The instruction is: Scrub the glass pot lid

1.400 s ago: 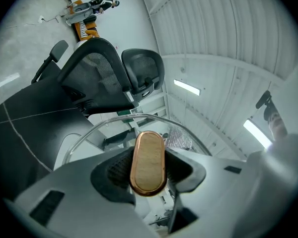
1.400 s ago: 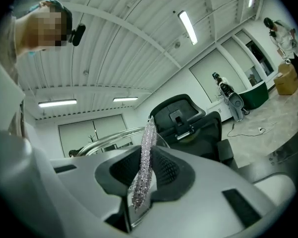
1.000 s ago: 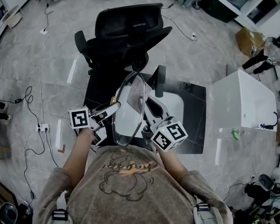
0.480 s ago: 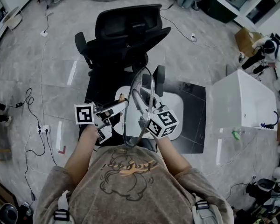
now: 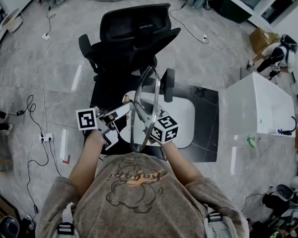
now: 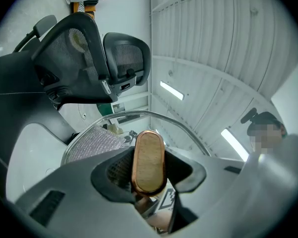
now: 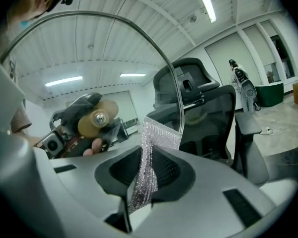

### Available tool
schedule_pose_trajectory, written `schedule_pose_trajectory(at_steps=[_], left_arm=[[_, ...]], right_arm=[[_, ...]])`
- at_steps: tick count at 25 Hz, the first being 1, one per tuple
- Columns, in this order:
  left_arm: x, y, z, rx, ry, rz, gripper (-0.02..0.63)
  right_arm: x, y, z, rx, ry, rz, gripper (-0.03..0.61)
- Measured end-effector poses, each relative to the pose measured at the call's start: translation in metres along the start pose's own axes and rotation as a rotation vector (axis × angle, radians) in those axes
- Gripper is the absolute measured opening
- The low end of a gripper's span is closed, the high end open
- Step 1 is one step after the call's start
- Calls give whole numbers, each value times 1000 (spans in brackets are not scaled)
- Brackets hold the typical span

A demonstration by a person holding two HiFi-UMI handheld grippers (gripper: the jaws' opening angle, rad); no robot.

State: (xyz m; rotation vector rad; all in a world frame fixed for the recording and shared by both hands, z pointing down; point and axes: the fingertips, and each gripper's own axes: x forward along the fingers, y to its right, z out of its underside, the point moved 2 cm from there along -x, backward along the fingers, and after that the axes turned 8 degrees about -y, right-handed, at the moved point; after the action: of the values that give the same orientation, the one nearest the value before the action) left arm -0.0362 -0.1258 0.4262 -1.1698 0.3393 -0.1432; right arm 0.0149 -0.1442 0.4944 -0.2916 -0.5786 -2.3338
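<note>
Out in front of the person (image 5: 134, 192), the glass pot lid (image 5: 140, 114) stands on edge. Fingers of the left gripper (image 5: 123, 110) clench its wooden knob (image 6: 149, 161); those of the right gripper (image 7: 144, 182) pinch a scrub cloth (image 7: 148, 155) just beside the lid's opposite face.

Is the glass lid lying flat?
No, the glass lid stands on edge in the air, its wooden knob clamped in the left gripper.
</note>
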Motion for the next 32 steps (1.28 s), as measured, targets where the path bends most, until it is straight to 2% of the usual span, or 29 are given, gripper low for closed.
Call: schedule_pose_trajectory(at_steps=[10, 18, 23, 27, 32], left_arm=[[-13, -10, -11, -37, 94, -10, 179], [-23, -23, -16, -40, 152, -62, 179], [-28, -34, -20, -41, 178, -108, 179], [-32, -40, -24, -52, 189, -111, 179], [-36, -41, -25, -65, 198, -95, 179]], right_arm=[[-5, -35, 33, 47, -96, -147, 81], [-28, -69, 52, 90, -177, -324, 81], [-44, -82, 42, 114, -178, -440, 81], [-58, -90, 27, 103, -168, -517, 83], [-78, -93, -9, 114, -74, -593, 83]])
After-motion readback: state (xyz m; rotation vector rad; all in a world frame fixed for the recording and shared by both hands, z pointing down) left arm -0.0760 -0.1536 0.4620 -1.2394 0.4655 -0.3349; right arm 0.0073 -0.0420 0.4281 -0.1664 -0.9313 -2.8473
